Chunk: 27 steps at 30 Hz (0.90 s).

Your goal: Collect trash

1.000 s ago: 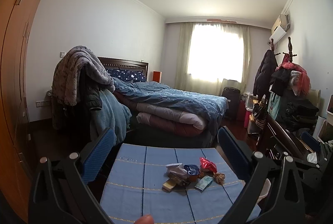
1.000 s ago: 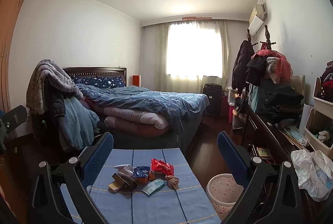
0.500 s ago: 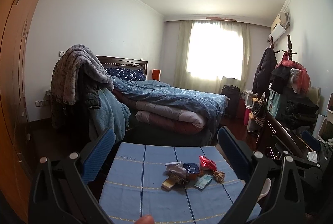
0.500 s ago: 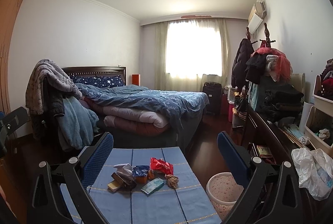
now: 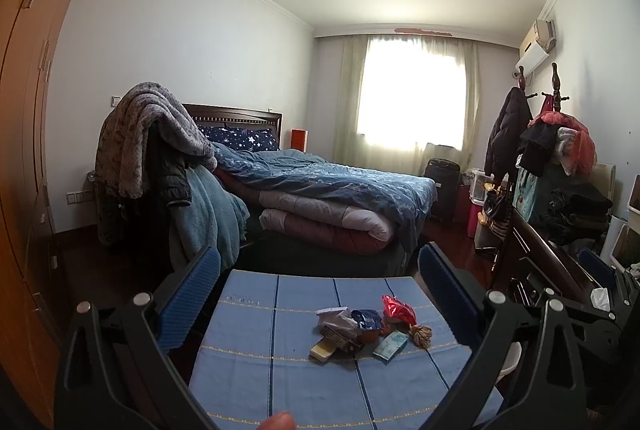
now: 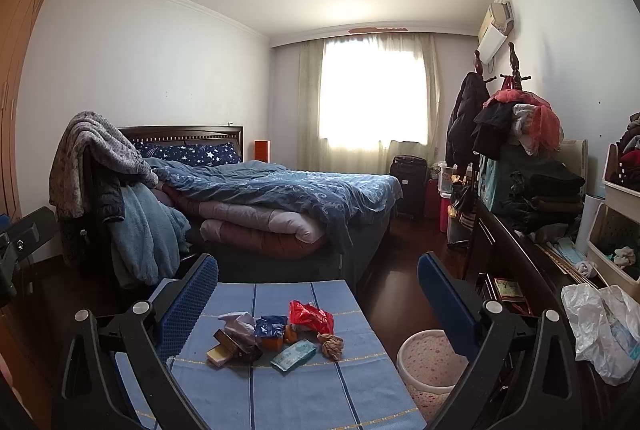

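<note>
My left claw (image 5: 319, 272) is spread wide, blue pads (image 5: 191, 296) far apart, holding nothing & touching nothing; it hangs above the near end of the worktop (image 5: 256, 362), aimed down the room. Right claw (image 6: 318, 270) same deal: jaws wide apart, empty, clear of everything, with the trash pile (image 6: 276, 336) showing low in the gap btw the pads. The trash sits bunched in one small heap around the middle of the blue striped cloth, a bit right of ctr in the left view (image 5: 366, 328). The heap's long axis runs roughly left-right across the worktop, i.e. crosswise to the way both claws point. In it: a crumpled white tissue (image 6: 240, 324) at the left w/ a small tan box (image 6: 218, 353) lying flat at the near-left edge, a blue wrapper (image 6: 272, 326) in the middle, a red wrapper (image 6: 310, 316) at the far right side, a flat green packet (image 6: 294, 354) at the near edge lying on a diagonal w/ its long side running near-left to far-right, and a brown knotted wad (image 6: 331, 345) at the right end. Pieces touch or overlap; can't tell what the dark bits under the tissue are. A pale bin (image 6: 430, 362) stands on the floor just beside the worktop's right edge, open top up. A fingertip (image 5: 276, 422) pokes in at the bottom edge of the left view.
</note>
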Tool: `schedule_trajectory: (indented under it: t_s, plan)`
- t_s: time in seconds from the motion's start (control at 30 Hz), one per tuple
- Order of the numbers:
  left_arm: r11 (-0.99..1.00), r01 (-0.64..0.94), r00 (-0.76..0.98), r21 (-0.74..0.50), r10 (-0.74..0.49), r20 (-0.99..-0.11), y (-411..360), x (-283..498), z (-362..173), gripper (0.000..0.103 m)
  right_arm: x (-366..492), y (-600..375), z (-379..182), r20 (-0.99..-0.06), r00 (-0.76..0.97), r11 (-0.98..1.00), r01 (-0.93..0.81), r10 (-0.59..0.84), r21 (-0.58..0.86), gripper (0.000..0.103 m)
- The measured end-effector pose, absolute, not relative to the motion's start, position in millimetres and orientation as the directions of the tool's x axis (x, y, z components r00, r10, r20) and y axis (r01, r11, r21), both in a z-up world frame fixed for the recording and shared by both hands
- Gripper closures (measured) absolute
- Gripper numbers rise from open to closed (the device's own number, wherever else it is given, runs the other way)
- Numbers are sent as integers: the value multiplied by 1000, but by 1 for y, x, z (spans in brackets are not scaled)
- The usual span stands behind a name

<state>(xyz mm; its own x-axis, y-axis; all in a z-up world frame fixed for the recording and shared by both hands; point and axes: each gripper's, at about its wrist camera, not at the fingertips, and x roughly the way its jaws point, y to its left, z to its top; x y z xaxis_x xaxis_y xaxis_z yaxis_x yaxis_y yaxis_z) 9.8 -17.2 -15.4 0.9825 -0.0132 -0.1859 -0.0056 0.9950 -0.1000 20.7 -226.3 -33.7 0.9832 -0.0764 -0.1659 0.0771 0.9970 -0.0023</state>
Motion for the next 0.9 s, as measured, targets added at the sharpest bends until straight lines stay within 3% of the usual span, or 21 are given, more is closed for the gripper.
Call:
schedule_trajectory:
  t_s: [0.57, 0.9]
  plan:
    - [996, -3, 977, -92, -16, -212, -21, 21, -23, 3, 29, -227, -55, -188, 979, 997, 75, -74, 0, 3]
    - [996, -5, 948, -86, -23, -318, -26, 66, -49, 3, 64, -223, -83, -286, 957, 999, 55, -51, 3, 3]
